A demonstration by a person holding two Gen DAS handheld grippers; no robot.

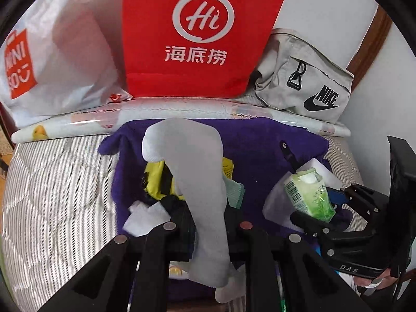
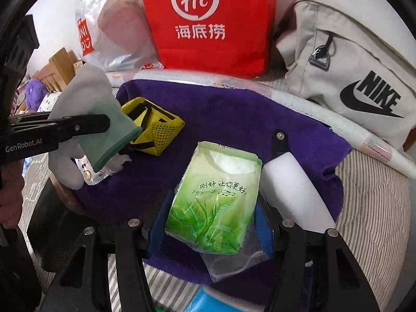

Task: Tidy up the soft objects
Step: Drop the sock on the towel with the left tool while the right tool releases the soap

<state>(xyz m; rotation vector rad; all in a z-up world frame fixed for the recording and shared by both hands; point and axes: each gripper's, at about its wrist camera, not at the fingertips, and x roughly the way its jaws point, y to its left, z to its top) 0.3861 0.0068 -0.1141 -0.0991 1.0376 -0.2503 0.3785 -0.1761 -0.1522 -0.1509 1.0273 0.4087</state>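
I have both tongs loaded over the purple towel [image 2: 234, 119] spread on the striped bed. My left gripper [image 1: 208, 223] is clamped on a grey sock [image 1: 202, 171], which hangs lifted between the fingers, its heel bulging up on the far side and its toe drooping near me; from the right wrist view the sock has a green cuff, and it sits above the yellow mesh pouch [image 2: 153, 127] and a small snack wrapper [image 2: 91, 174] lying on the towel's left part. My right gripper [image 2: 213, 223] is closed on the green tissue pack [image 2: 215, 200], squeezed between the blue pads and held just above the towel's near right part, with a loose clear bag under it. At the far edge, against the wall, stand the white Miniso bag [image 1: 52, 59], the red Haidilao bag [image 1: 197, 36] and the grey Nike bag [image 1: 306, 78]. I judge I am mid-sort, each hand carrying one soft item toward a bag. Next I need to pick a destination, carry far over the rolled mat, and let go only once inside an opening; none of the mouths shows here, so I cannot tell which is open.
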